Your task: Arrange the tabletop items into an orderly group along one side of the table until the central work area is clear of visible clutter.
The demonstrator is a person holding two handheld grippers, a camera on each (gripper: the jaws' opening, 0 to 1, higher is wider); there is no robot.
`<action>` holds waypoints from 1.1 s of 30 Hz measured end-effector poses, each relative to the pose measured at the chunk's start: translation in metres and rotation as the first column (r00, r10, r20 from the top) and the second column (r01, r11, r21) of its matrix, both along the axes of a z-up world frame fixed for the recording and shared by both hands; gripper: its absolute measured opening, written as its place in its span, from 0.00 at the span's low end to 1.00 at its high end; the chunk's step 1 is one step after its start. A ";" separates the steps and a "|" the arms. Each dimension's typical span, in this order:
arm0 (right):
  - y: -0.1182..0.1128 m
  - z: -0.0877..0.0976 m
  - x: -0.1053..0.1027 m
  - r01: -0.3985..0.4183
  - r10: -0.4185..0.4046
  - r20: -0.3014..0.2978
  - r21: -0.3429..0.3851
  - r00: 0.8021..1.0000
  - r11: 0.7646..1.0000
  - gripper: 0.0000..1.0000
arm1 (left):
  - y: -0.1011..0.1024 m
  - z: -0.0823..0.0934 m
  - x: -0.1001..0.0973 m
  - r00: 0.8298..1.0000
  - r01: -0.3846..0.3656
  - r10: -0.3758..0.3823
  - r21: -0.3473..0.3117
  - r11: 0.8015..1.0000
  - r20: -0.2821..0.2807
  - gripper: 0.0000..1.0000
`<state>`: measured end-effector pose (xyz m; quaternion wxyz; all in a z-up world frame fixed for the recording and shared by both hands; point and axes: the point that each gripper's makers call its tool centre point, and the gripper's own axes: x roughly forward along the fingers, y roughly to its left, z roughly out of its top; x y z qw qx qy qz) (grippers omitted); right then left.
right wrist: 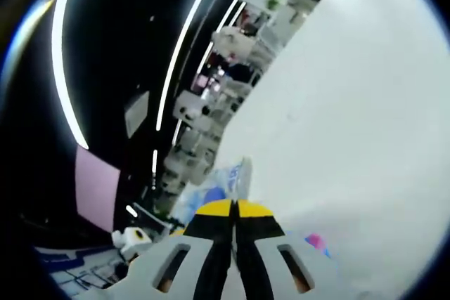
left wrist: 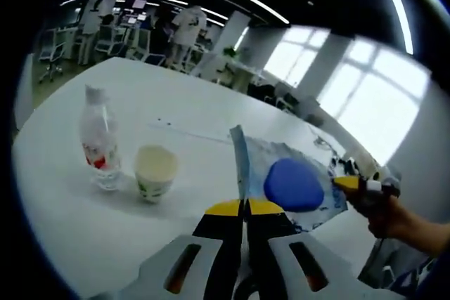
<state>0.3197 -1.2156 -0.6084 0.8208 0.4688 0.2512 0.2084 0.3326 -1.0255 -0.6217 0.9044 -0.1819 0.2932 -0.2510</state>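
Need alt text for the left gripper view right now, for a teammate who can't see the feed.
The left gripper, jaws shut, pinches the edge of a crinkly blue-and-white plastic package over a white table; the right gripper holds its far edge. To the left stand a clear plastic water bottle with a red label and a white paper cup.

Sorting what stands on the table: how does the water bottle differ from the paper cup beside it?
The water bottle is clear plastic with a red label; the paper cup is opaque and pale with a green print. The bottle stands taller and is capped, while the cup is shorter and open-topped. Both stand upright on the white table, close together.
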 end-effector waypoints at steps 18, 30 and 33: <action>0.011 -0.041 0.033 -0.050 0.045 -0.038 -0.129 0.998 0.990 0.00 | 0.007 -0.050 0.029 0.998 -0.035 0.043 0.156 0.987 -0.046 0.00; 0.017 -0.079 0.050 -0.114 0.097 -0.079 -0.260 0.992 0.959 0.00 | 0.011 -0.081 0.038 0.993 0.000 0.026 0.228 0.974 -0.112 0.00; 0.018 -0.085 0.054 -0.125 0.103 -0.090 -0.280 0.991 0.952 0.00 | 0.013 -0.083 0.039 0.993 -0.001 0.028 0.235 0.972 -0.115 0.00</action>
